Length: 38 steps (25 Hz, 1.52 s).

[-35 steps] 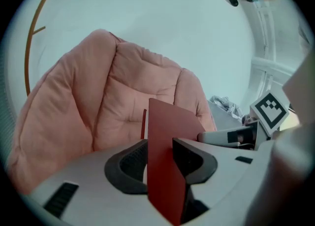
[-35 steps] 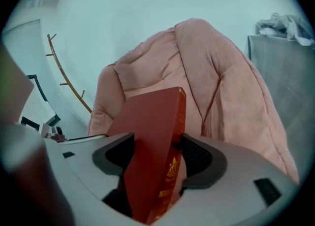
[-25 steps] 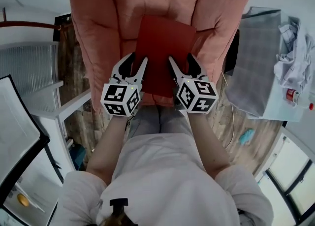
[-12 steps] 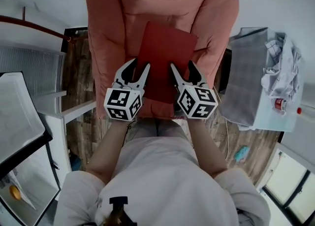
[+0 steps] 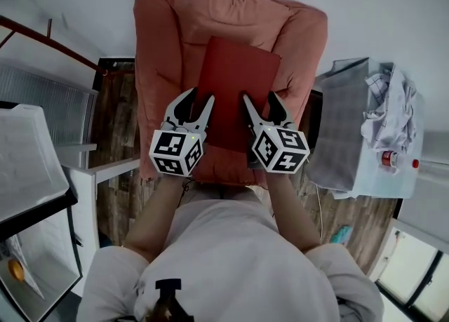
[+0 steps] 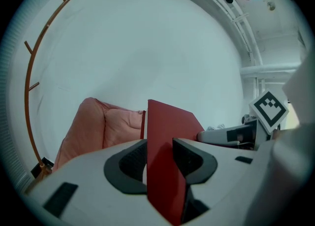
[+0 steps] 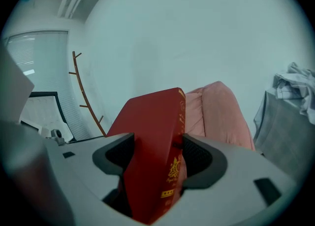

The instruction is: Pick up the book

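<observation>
A red hardcover book (image 5: 235,82) hangs in the air above the salmon armchair (image 5: 158,47), held by its near edge. My left gripper (image 5: 196,103) is shut on the book's left near corner. My right gripper (image 5: 260,103) is shut on its right near corner. In the left gripper view the book (image 6: 165,136) stands on edge between the pads of that gripper (image 6: 165,158). In the right gripper view the book's spine with gold print (image 7: 172,171) sits clamped in that gripper (image 7: 157,158), with the armchair (image 7: 221,112) behind it.
A grey covered stand (image 5: 347,124) with crumpled cloth (image 5: 389,106) and a small bottle (image 5: 388,158) is right of the chair. White shelving (image 5: 42,166) stands at the left. A brown coat rack (image 6: 28,72) leans by the white wall. Wood floor shows beside the chair.
Both grippers have risen together with the book. The armchair has dropped away below them and more of it shows.
</observation>
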{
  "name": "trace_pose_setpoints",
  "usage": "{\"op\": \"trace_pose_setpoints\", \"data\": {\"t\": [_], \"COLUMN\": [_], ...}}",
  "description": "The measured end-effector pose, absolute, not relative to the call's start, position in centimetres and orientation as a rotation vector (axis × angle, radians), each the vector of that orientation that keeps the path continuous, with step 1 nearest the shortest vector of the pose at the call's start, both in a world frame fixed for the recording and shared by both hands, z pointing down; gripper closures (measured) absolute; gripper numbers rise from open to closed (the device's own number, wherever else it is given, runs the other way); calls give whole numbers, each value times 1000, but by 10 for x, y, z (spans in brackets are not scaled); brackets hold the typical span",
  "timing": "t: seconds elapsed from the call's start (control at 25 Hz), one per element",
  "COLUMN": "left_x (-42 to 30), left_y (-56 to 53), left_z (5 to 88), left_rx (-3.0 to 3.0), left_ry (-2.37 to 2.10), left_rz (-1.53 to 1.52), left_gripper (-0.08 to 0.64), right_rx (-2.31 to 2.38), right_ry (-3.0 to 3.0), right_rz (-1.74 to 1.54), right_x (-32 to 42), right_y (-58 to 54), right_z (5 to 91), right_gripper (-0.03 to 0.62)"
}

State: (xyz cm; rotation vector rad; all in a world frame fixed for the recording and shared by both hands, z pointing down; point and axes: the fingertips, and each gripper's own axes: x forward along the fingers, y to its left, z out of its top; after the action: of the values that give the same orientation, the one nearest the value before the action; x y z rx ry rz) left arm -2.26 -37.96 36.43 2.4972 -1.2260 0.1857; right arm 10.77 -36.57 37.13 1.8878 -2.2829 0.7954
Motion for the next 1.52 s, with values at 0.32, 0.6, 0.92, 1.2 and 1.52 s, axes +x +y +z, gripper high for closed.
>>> {"op": "trace_pose_setpoints", "data": {"t": [0.32,0.6,0.92,1.2,1.52], "left_x": [-22,-23,-29,-40,-46], "left_y": [-385,-384,-379,-374,-366], "left_z": [324,298,288,299,311], "left_rx": [2553,2590,2603,2581,2585], "left_ry": [-1248,-1261,-1272,-1261,-1227], "left_rz": [106,53,6,6,5], "left_gripper": [403,403,403,403,403], "right_rx": [1911,1920,1931,1938,1981], "right_ry": [-2341,-2375,-2391,-2377,-2359], "right_rz": [684,616,511,546,574], "right_x": [108,106,100,90,85], "right_y": [-375,-375,-372,-366,-355], "right_z": [329,301,285,297,312], "right_gripper": [285,285,285,285,285]}}
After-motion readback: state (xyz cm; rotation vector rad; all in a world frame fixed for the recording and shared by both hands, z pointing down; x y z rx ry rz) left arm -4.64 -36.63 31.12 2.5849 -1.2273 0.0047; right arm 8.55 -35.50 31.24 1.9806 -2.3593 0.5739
